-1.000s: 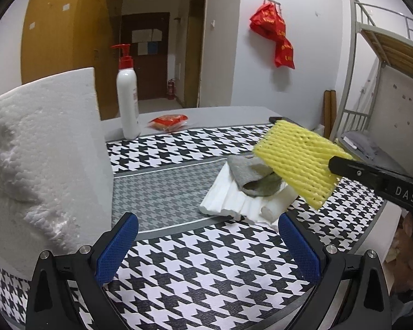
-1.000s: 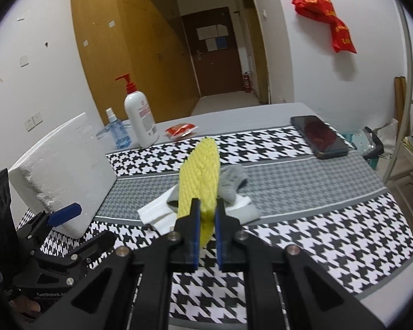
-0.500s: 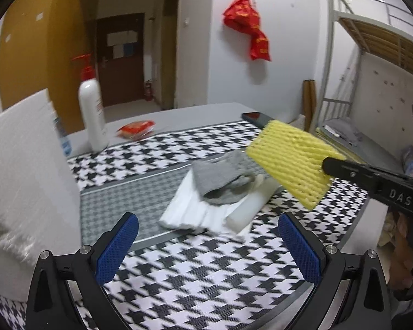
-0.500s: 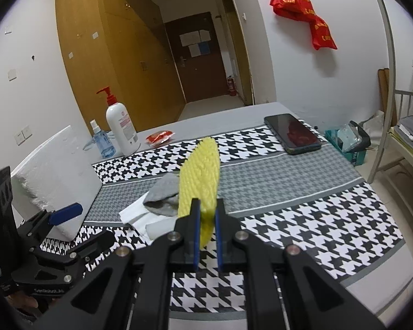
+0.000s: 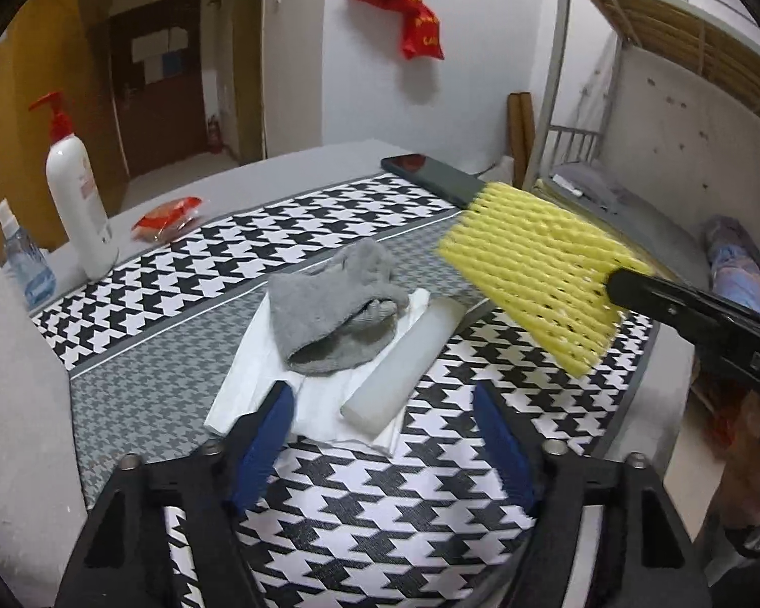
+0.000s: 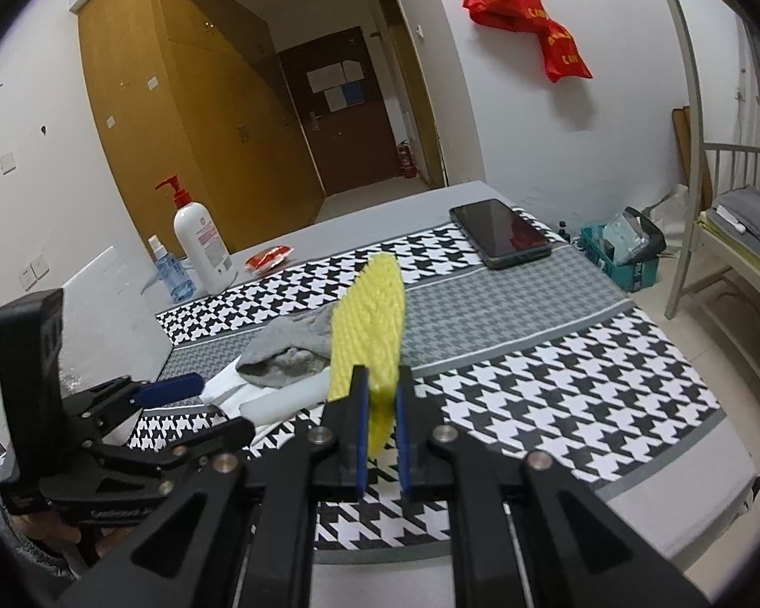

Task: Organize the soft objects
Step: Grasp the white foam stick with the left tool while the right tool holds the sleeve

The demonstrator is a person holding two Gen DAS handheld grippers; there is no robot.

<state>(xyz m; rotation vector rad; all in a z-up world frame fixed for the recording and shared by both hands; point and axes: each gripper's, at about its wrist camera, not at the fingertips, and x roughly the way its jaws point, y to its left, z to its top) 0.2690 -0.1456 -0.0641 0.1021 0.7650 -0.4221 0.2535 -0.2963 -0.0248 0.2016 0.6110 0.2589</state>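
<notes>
- Left wrist view: the left gripper [image 5: 382, 435] has nothing between its blue fingers [image 5: 266, 435], and they are closing. Straight ahead of them, on the houndstooth worktop [image 5: 380, 501], lies the pile of soft things.
- The white foam bar [image 5: 403, 362] is the nearest piece. Its long axis runs from just ahead of the fingers away to the upper right. The left hand is the nearer one to it.
- The grey cloth [image 5: 337, 311] is crumpled on the folded white sheet [image 5: 243, 385], touching the bar's left side.
- The right gripper [image 6: 379, 428] is pressed tight on the near end of the yellow foam net [image 6: 370, 319], which it holds in the air above the pile, its free end pointing away.
- The net looks light and ribbed; in my judgement it will flop when let go.
</notes>
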